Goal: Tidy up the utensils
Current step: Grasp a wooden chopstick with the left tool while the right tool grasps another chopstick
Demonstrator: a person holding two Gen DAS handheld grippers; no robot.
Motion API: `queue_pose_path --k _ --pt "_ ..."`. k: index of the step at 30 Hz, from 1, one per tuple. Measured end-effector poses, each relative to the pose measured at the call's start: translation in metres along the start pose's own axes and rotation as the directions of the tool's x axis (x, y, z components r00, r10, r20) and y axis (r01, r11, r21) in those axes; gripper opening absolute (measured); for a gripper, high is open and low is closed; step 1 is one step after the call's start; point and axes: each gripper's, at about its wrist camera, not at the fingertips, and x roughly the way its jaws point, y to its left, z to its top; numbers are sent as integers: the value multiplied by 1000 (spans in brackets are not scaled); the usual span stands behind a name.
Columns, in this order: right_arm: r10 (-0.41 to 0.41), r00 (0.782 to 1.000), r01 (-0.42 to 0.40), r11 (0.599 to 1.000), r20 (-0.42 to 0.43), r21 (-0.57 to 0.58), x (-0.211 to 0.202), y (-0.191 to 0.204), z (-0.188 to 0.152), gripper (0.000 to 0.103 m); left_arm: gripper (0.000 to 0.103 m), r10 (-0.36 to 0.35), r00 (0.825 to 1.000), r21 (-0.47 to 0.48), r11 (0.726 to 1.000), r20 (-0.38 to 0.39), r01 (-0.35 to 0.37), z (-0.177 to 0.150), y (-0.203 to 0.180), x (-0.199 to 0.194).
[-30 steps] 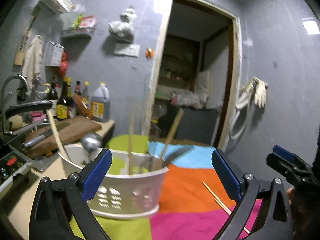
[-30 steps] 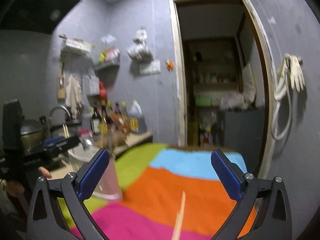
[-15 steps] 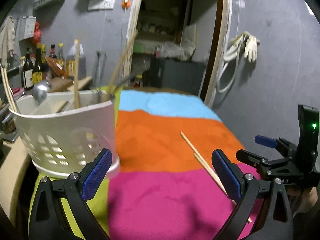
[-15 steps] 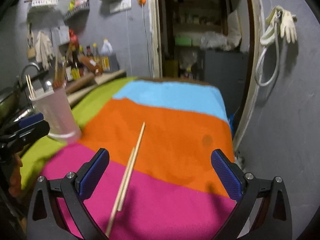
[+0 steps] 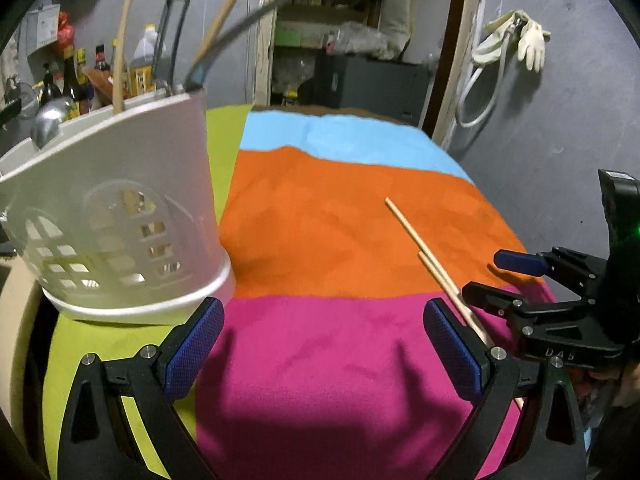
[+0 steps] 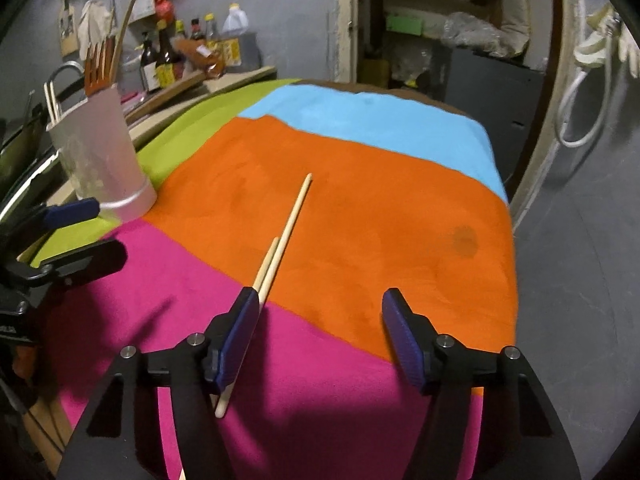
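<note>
Chopsticks [image 6: 286,232], pale wood, side by side

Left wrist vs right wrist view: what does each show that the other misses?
Left wrist only: the perforated front wall of the white utensil basket, a metal ladle inside it, and the right gripper from the side, open beside the chopsticks.

Right wrist only: an orange fork standing in the basket, a dark stain on the orange stripe, and the left gripper at the frame's left edge.

Both: the basket, the chopsticks lying across the orange and magenta stripes of the striped cloth, and the doorway.
</note>
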Motion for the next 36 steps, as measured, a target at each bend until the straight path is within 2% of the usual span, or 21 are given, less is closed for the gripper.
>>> queue_pose_path --k 9,10,15,16,17,18,21,23,27,31,33,36 --pt "-26 998 21 997 -65 -80 21 9 7 59 97 -24 999 -7 1000 -47 23 3 0 6" --pt "-31 997 26 996 -65 -84 22 8 9 57 97 -35 998 -9 999 -58 34 2 0 7" --pt "-22 998 18 998 -66 -63 19 -6 8 28 96 -86 991 3 996 -100 87 4 -4 10" --pt "-25 998 21 998 -66 -59 17 -9 6 25 93 -100 989 7 995 -111 102 5 -7 11" --pt "-30 997 26 998 -67 -56 16 -12 4 16 91 -113 986 9 993 -121 115 5 -9 13" --pt "-37 997 33 998 -71 -54 13 -17 1 11 84 -132 982 13 991 -136 135 6 -13 15" --pt "-24 997 22 999 -77 -25 4 -30 -8 6 66 -193 961 28 979 -199 202 7 -26 26" --pt "-25 996 24 1000 -81 -12 -2 -36 -13 5 62 -206 955 47 974 -212 221 9 -33 30" --pt "-26 995 28 999 -93 22 -19 -47 -29 5 41 -236 941 69 963 -244 260 16 -45 38" --pt "-1 993 5 999 -118 37 -31 -48 -38 5 20 -201 940 103 966 -276 237 23 -54 48" --pt "11 992 -6 999 -128 44 -33 -47 -38 5 14 -196 935 105 966 -294 236 26 -56 53" --pt "31 989 -22 998 -143 58 -25 -49 -32 6 12 -206 926 86 966 -317 244 28 -55 56"
